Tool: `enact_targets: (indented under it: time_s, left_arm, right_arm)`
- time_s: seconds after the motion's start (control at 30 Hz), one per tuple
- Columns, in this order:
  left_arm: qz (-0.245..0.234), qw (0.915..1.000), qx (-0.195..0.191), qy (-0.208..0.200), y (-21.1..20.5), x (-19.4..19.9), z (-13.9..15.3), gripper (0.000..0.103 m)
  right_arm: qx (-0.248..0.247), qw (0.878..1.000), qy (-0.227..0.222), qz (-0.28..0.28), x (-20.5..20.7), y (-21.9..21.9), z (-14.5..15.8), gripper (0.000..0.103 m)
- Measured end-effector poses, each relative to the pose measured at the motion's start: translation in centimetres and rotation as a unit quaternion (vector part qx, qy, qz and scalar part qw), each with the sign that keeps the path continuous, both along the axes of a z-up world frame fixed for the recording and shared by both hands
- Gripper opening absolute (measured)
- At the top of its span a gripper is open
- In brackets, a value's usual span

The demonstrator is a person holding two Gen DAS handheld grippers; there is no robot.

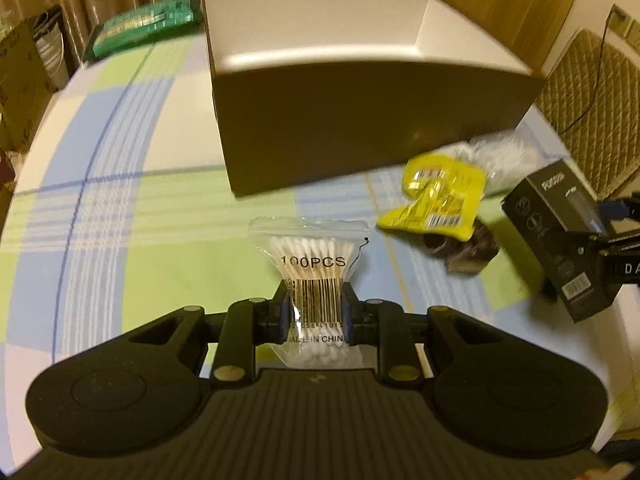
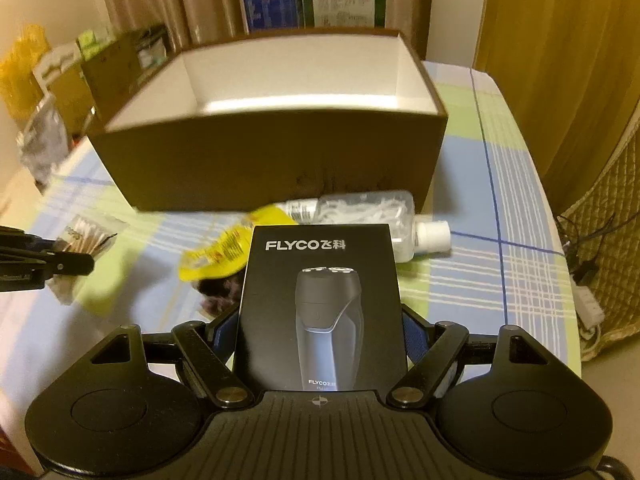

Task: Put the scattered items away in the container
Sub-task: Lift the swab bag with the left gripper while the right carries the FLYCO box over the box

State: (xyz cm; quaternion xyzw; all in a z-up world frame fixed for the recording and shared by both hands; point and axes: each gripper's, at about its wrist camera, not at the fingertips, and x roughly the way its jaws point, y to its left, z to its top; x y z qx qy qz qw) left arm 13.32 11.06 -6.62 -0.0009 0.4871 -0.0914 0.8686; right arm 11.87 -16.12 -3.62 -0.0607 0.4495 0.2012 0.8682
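My left gripper [image 1: 314, 314] is shut on a clear bag of cotton swabs [image 1: 310, 264], lifted above the tablecloth. My right gripper [image 2: 320, 330] is shut on a black shaver box [image 2: 320, 300], its pads pressing both sides. The brown container [image 1: 360, 120], open-topped with a white inside [image 2: 296, 76], stands just beyond both. A yellow packet [image 1: 436, 196] lies in front of the container, over a small dark item [image 1: 472, 252]. A clear bottle [image 2: 360, 212] with a white cap lies on its side beside the container. From the left wrist view the shaver box [image 1: 560, 236] shows at right.
A checked blue, green and white tablecloth [image 1: 120, 200] covers the table. A green packet [image 1: 144, 28] lies at the far left behind the container. Cardboard boxes [image 2: 112, 72] and curtains stand beyond the table; a padded chair [image 1: 592, 112] and cables [image 2: 588, 272] are at right.
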Motion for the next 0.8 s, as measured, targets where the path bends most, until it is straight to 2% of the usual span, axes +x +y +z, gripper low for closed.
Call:
enact_targets:
  time_s: [0.5,0.8]
  left_arm:
    - [-0.017,0.9946,-0.037,-0.095,0.0,0.6,8.2,0.02]
    - [-0.017,0.9907,-0.033,-0.131,-0.5,3.8,10.2,0.02]
  right_arm:
    - [0.087,0.995,-0.034,0.017,1.6,1.3,6.4,0.076]
    - [0.129,0.991,-0.041,0.027,4.9,3.2,8.2,0.076]
